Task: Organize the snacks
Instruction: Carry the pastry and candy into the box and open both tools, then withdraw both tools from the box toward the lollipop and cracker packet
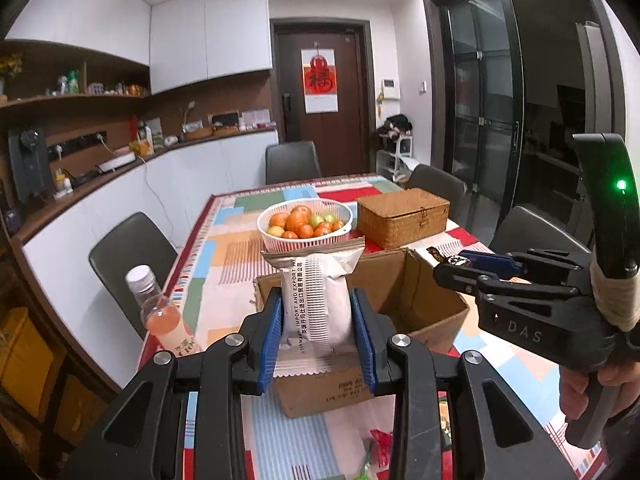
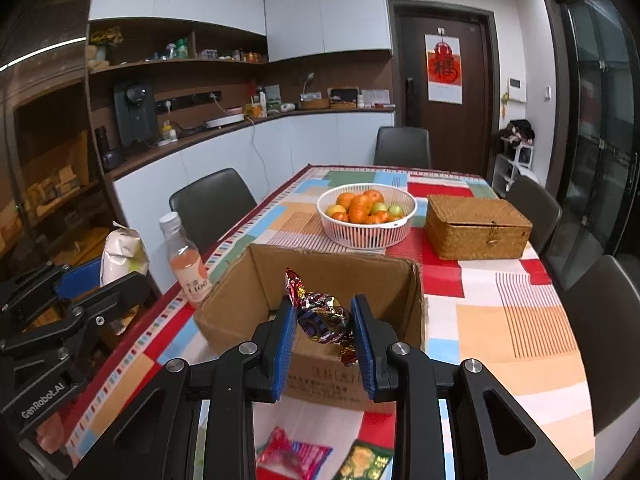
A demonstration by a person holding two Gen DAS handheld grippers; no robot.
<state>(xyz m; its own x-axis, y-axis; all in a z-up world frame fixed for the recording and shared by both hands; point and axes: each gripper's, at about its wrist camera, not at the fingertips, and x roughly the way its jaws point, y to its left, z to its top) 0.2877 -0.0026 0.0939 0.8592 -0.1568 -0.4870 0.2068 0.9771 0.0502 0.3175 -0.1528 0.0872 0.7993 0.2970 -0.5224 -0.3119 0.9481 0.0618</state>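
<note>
Cardboard box point(image 2: 320, 280): open-topped, on the patchwork-clothed bench point(image 2: 520, 320).
Left gripper point(image 1: 318, 320): jaws clamped on a white snack pouch point(image 1: 316, 292), held above the box's near wall.
Right gripper point(image 2: 324, 324): jaws clamped on a foil-wrapped candy point(image 2: 322, 314), over the box's near side.

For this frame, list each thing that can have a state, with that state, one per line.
Left claw: shut on the white snack pouch, held upright.
Right claw: shut on the foil-wrapped candy.
Cardboard box: open, upright; its floor is hidden.
Drink bottle: capped, upright, partly full.
Wicker box: lid closed.
Fruit basket: holds fruit.
Door: closed.
</note>
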